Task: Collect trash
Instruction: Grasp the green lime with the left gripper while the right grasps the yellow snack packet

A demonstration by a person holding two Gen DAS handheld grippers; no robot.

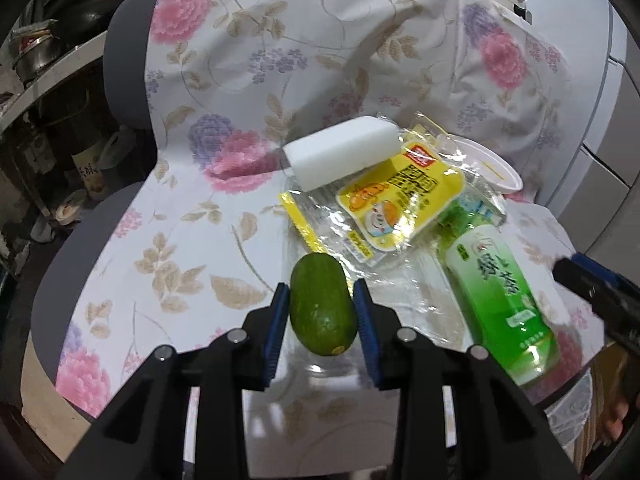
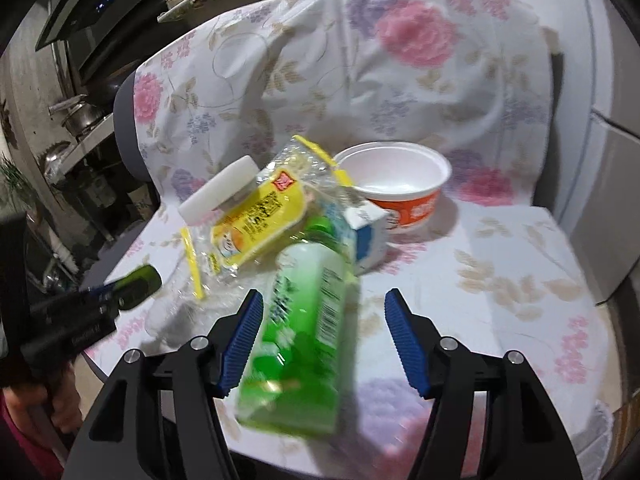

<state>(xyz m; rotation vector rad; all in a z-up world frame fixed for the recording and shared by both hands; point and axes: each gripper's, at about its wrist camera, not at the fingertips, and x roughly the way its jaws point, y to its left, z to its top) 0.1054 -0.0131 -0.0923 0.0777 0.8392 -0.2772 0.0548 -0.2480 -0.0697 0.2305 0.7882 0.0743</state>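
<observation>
A green avocado-like fruit (image 1: 323, 307) sits between the blue pads of my left gripper (image 1: 322, 294), which is shut on it. The fruit (image 2: 138, 282) and the left gripper (image 2: 96, 300) also show at the left of the right wrist view. My right gripper (image 2: 324, 308) is open around the base of a lying green tea bottle (image 2: 302, 344), which also shows in the left wrist view (image 1: 500, 300). Behind lie a yellow snack wrapper (image 1: 396, 196), a white foam block (image 1: 340, 152), clear plastic wrap (image 2: 180, 312), a small white-blue carton (image 2: 366, 236) and an orange instant-noodle cup (image 2: 400, 188).
Everything lies on a grey seat covered by a floral cloth (image 1: 180, 264). Kitchen shelves with pots (image 1: 36, 52) stand at the left. A white cabinet (image 2: 612, 160) is at the right. The right gripper's tip (image 1: 592, 284) shows at the right edge of the left wrist view.
</observation>
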